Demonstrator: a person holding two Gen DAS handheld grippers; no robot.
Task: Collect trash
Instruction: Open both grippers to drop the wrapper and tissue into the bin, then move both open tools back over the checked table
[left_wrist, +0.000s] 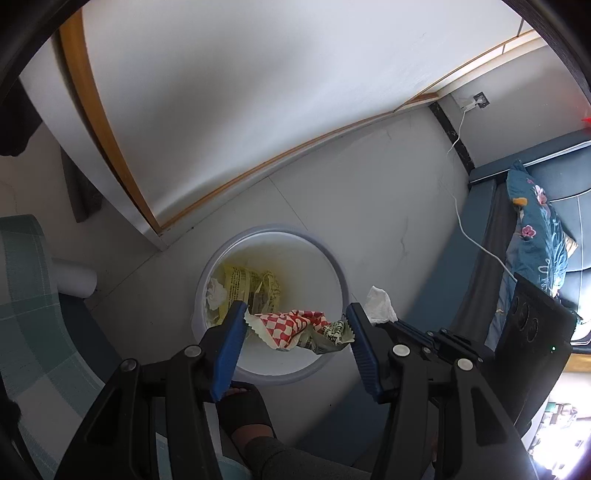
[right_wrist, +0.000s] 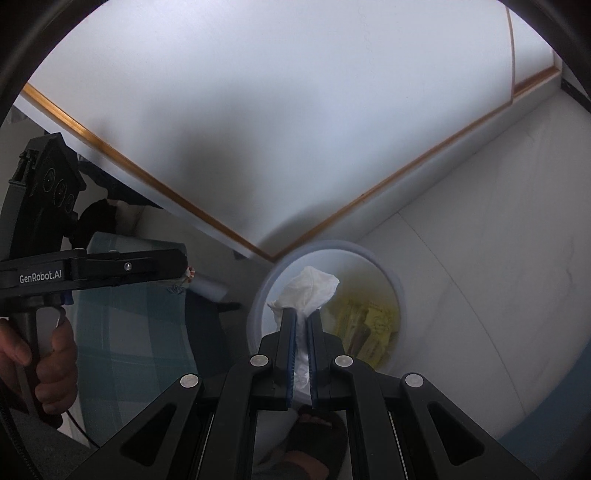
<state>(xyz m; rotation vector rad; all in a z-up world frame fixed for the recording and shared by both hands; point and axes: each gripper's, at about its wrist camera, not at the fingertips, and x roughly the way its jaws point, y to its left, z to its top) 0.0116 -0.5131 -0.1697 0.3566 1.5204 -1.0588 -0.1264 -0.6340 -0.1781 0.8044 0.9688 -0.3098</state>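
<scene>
Round white plastic bin (left_wrist: 334, 275) on the pale tile floor, just off the corner of a white cabinet with a wood-coloured edge (left_wrist: 236, 186). Already inside, against its left wall: crumpled yellow printed packaging (left_wrist: 255, 286) and a small white paper wad (left_wrist: 217, 295).

Left gripper (left_wrist: 295, 326), blue pads, jaws about half open, spanning a bunch of snack wrappers (left_wrist: 295, 330) — red-and-white checkered paper plus a silvery green foil piece. The bunch hangs over the near part of the bin's mouth. Both ends sit at the pads; the bundle appears lightly pinched across its length (contact pressure not certain).

Right gripper (right_wrist: 301, 314), jaws nearly closed, clamps a crumpled white tissue (right_wrist: 308, 286). The tissue sticks out past the fingertips, above the bin's left rim (right_wrist: 258, 295) in the right wrist view.

A sandalled foot (left_wrist: 240, 402) stands at the bin's near edge.

Step in hand, as judged: drop-off, both loads poised over the bin. Next move calls for opening each pair of jaws wide; the tissue sits close to the rim, so a small shift toward the centre first would be safer.
</scene>
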